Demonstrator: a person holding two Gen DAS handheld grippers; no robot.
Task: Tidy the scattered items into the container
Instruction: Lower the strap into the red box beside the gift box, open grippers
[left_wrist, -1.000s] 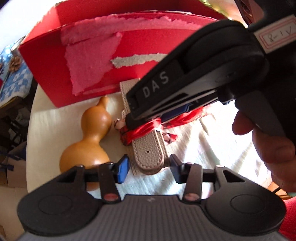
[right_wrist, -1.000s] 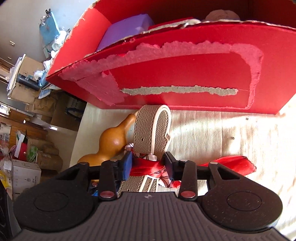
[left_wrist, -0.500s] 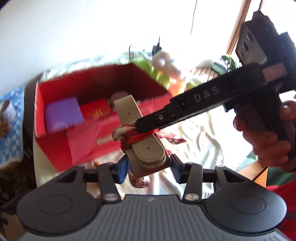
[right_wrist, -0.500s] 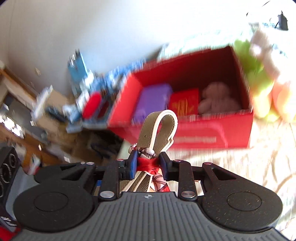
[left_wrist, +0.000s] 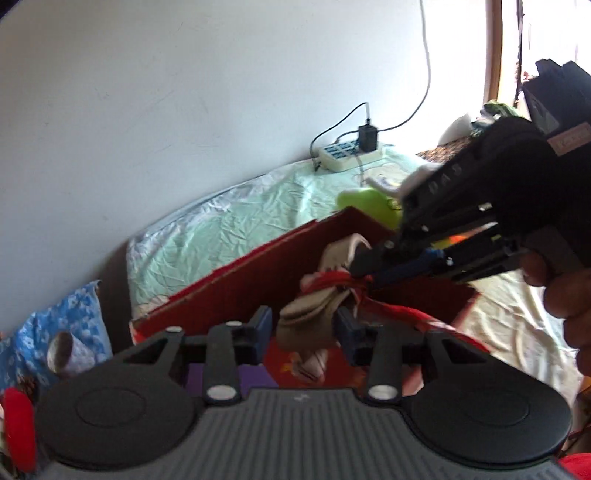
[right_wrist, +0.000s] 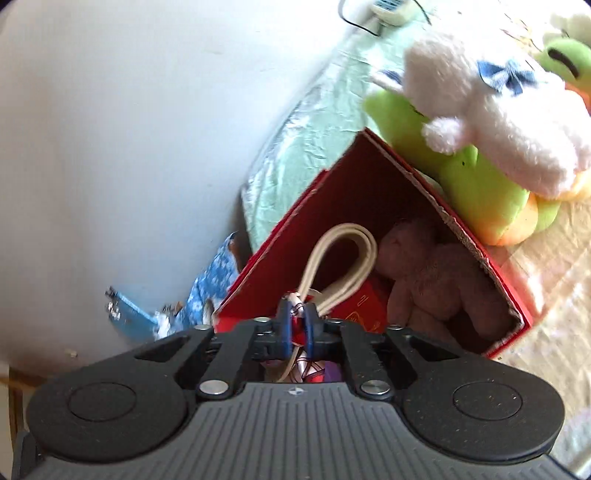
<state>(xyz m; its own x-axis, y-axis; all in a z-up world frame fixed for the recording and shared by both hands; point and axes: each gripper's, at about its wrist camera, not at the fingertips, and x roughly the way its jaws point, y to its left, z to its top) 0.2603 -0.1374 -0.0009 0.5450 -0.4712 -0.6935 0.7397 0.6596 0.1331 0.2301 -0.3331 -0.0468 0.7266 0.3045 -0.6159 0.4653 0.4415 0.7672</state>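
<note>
A beige folded belt (left_wrist: 314, 306) tied with a red ribbon (left_wrist: 347, 278) hangs over the open red cardboard box (left_wrist: 236, 280). My right gripper (right_wrist: 297, 326) is shut on the ribbon and belt; the belt's loop (right_wrist: 343, 258) sticks up in front of it, above the box (right_wrist: 369, 173). In the left wrist view the right gripper (left_wrist: 365, 266) comes in from the right. My left gripper (left_wrist: 303, 330) is open, its pads either side of the belt's lower end without pressing it.
In the box lie a brown plush bear (right_wrist: 436, 273), a red packet (right_wrist: 364, 306) and a purple item (left_wrist: 229, 376). White and green plush toys (right_wrist: 491, 122) lean on the box's right wall. A power strip (left_wrist: 347, 155) lies on the green sheet.
Both grippers rose and moved forward, carrying the belt from in front of the box to over its open top. The right gripper's jaws have closed tighter on the ribbon.
</note>
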